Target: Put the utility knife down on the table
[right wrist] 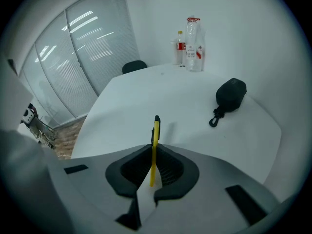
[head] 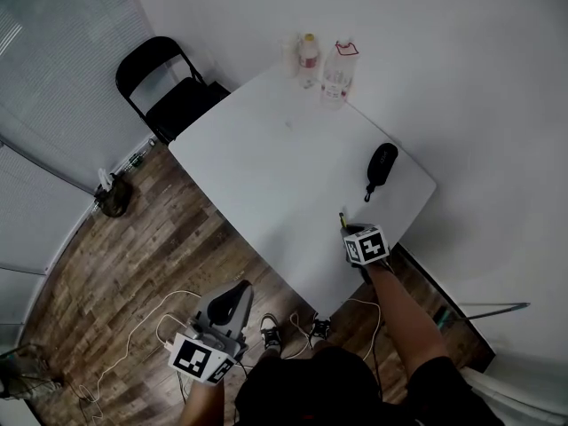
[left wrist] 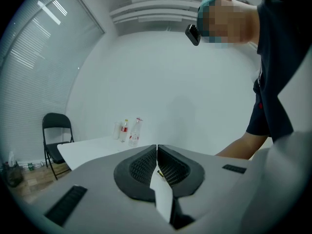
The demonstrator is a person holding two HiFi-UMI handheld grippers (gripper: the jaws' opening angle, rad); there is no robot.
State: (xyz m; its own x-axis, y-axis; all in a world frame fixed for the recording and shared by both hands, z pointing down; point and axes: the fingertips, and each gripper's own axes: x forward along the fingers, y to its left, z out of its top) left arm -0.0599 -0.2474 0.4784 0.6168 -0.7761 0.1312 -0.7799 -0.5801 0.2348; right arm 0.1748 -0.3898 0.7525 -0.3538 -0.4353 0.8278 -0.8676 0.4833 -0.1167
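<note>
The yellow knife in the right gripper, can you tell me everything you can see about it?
The utility knife is long, thin and yellow, with a black tip and a dark strip along one edge. It looks like plastic. Seen edge-on, it is pinched between the closed jaws of the right gripper and sticks out forward, slanting down over the white table. Only the gripper clearly touches it. Whether its tip meets the table cannot be told.

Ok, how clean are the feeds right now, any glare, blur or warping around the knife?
Head view: sharp and evenly lit, wide-angle bowing at the edges. Right gripper view: strong fisheye with dark corners; the utility knife in the right hand-held gripper is crisp, casting a faint shadow on the table; light streaks glare on the blinds. Left gripper view: same fisheye, nothing blown out.
</note>
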